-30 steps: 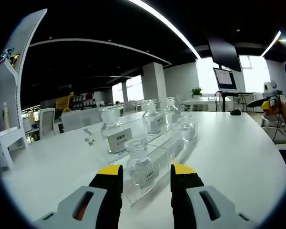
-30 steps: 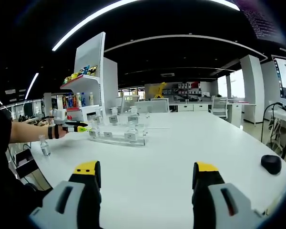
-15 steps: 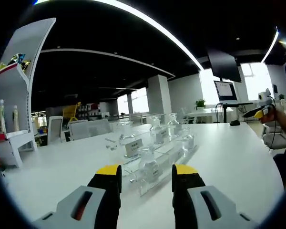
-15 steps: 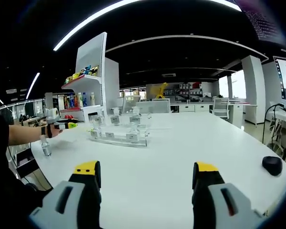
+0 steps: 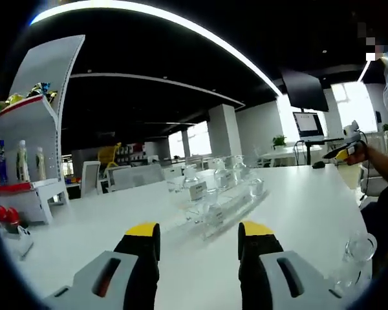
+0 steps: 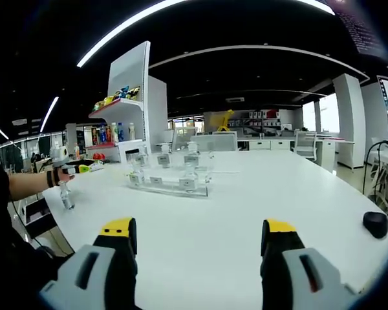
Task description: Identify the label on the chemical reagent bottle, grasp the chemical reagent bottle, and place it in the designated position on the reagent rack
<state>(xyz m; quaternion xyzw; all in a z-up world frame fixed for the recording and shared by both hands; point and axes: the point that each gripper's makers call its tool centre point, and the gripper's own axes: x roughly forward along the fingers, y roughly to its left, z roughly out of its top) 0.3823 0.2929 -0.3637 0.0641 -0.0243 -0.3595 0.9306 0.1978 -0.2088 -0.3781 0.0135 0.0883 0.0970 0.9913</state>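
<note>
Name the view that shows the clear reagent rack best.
The left gripper view: the reagent rack lies close ahead, its bottles and white labels visible though unreadable. The right gripper view shows the same rack farther off, seen lengthwise.

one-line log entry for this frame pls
left tongs: open, empty | right tongs: open, empty | rack: on table, bottles in it | loose bottle: near table edge
</note>
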